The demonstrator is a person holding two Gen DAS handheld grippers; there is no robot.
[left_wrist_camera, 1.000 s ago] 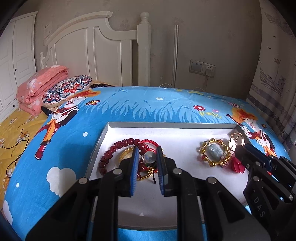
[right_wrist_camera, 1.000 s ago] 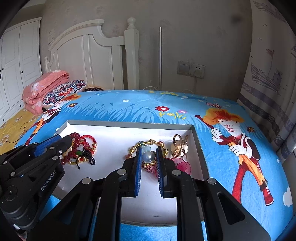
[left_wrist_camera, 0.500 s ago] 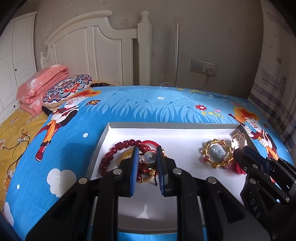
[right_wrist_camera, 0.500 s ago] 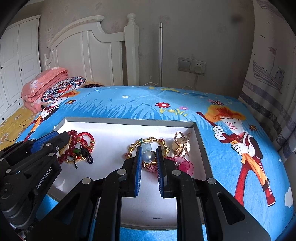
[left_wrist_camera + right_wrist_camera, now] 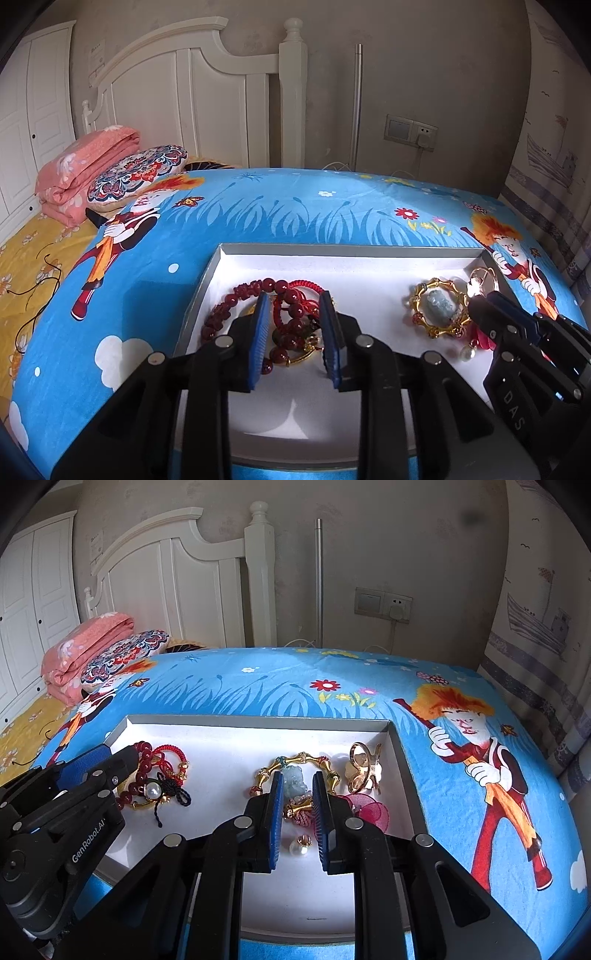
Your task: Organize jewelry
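Note:
A white-lined tray [image 5: 351,249] [image 5: 258,720] lies on the bed. At its left, a dark red bead bracelet [image 5: 236,302], a red cord bracelet [image 5: 306,286] and gold pieces form a pile. My left gripper [image 5: 293,306] [image 5: 110,757] hovers over the pile; its jaws are opening with nothing pressed between them. A pearl [image 5: 151,789] rests on the pile. My right gripper [image 5: 297,786] [image 5: 480,302] hangs over a gold bangle with a pale stone [image 5: 295,779] [image 5: 437,308], narrowly open and empty. A second pearl [image 5: 300,845] [image 5: 466,352] lies on the tray floor beneath it.
A gold clip [image 5: 364,771] and a pink gauze flower [image 5: 369,810] sit by the tray's right wall. The bed has a blue cartoon sheet [image 5: 295,206], a white headboard [image 5: 207,103], a folded pink blanket [image 5: 85,170] and a patterned pillow [image 5: 140,170]. A curtain [image 5: 535,657] hangs at right.
Each gripper held a pearl between its pads earlier. The left jaws have widened and its pearl lies on the bead pile. The right pearl has dropped to the tray floor.

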